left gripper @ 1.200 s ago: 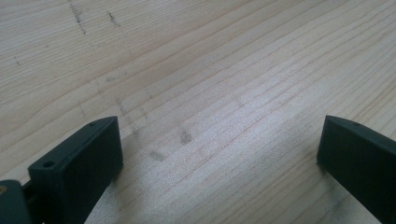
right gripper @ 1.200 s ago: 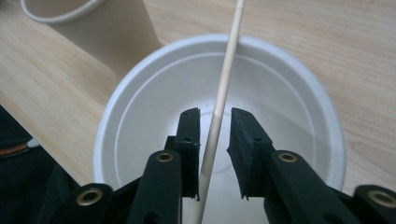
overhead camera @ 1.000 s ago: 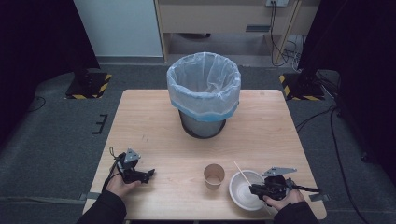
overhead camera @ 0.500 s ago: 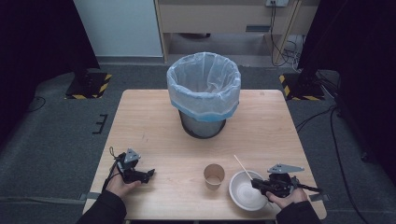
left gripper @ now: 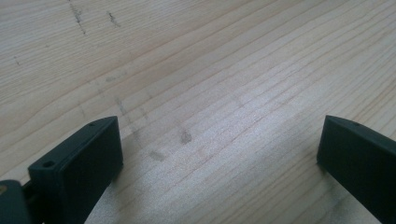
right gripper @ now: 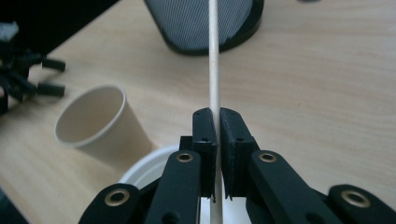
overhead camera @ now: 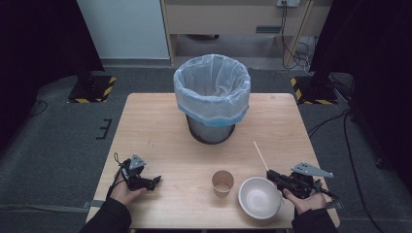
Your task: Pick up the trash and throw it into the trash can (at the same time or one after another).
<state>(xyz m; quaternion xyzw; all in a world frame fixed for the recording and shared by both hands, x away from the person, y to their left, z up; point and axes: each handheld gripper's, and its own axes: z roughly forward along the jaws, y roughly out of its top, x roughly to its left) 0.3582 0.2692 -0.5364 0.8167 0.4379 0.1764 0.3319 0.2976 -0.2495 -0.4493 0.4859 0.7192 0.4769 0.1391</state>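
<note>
Closest to the person, at the near edge of the worktop (overhead camera: pixel 160 126), the right gripper (overhead camera: pixel 273 176) has its jaws pinched tight on a thin wooden stick (overhead camera: pixel 260 155), which pokes out past the jaws and angles up and away toward the bin. In the right gripper view you can see the stick (right gripper: pixel 214 70) clamped dead centre between the two black jaws, running straight up the frame. Just beside that gripper, on its left, sits a white bowl (overhead camera: pixel 259 197), and it looks empty inside. Next to the bowl is a small brown paper cup (overhead camera: pixel 223 182), upright, mouth open, nothing visible in it either. Over on the other near corner, the left gripper (overhead camera: pixel 154 181) rests low on the wood, well apart from the cup, and the left gripper view shows its jaws spread wide with just bare wood grain between them. Farther back, around mid-table, stands a dark mesh trash can (overhead camera: pixel 212 97) lined with a pale blue plastic bag (overhead camera: pixel 212 108); can't make out anything inside from here.
</note>
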